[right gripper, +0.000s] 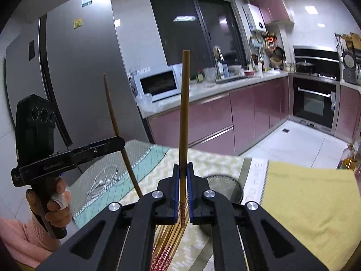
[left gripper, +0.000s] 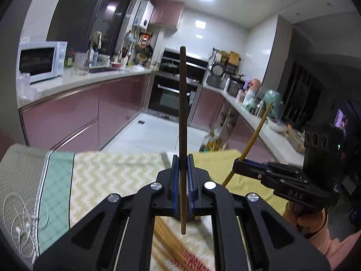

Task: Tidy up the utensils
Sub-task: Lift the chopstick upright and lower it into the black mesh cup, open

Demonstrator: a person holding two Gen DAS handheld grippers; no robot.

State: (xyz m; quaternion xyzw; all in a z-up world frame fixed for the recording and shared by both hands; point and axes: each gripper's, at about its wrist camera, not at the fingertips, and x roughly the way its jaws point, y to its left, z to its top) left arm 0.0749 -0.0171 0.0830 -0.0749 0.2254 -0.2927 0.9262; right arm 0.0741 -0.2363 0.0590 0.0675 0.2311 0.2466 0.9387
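Item one: dark chopstick (left gripper: 183,135), a plain brown stick, slim, with a blunt squared top and no markings in view; it stands near upright, clamped between the blue pads of the left gripper (left gripper: 182,176), with its lower end hanging free below the jaws. In the right wrist view the same stick (right gripper: 117,131) leans and looks bowed by the lens. Item two: light chopstick (right gripper: 183,122), bamboo-yellow, squared at the top, with a red-and-white patterned band at its lower end; it stands upright, pinched between the pads of the right gripper (right gripper: 183,180). From the left wrist view it slants up to the right (left gripper: 255,135) out of the right gripper (left gripper: 239,161), which is closed on it. Item three: pile of chopsticks (right gripper: 169,244), yellow with red patterned ends, lying fanned on the zigzag cloth (left gripper: 108,176) beneath both grippers. Both held sticks are above the table, clear of the pile. Sundries: yellow cloth (right gripper: 304,194) to the right, white earphones (left gripper: 24,216) on the green cloth (left gripper: 57,192) at the left.
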